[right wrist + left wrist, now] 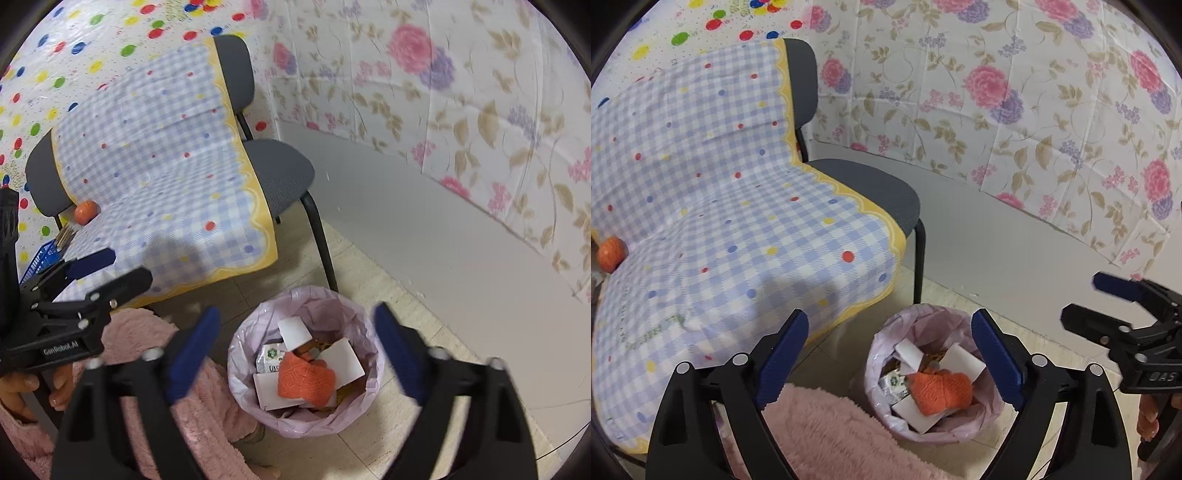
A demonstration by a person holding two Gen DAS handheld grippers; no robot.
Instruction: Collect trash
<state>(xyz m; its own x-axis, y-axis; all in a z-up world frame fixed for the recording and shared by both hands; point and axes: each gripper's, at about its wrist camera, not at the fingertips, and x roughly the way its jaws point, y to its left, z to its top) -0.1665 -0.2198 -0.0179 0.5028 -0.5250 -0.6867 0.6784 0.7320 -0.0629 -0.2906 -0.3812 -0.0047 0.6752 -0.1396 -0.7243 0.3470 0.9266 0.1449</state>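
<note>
A small bin lined with a pale purple bag (886,339) (255,325) stands on the floor by the chair leg. It holds an orange net ball (940,391) (304,380), white foam pieces (964,360) (293,332) and a small carton (271,356). My left gripper (890,354) is open and empty above the bin. My right gripper (297,350) is open and empty, also above the bin; it shows at the right edge of the left wrist view (1086,299). Another orange net ball (611,253) (85,211) lies on the checked cloth at the chair's back.
A grey chair (871,192) (277,166) covered with a blue checked cloth (720,206) (159,177) stands left of the bin. A pink fuzzy garment (831,432) (207,406) is below. A blue basket (40,260) sits at far left. Floral sheeting covers the wall.
</note>
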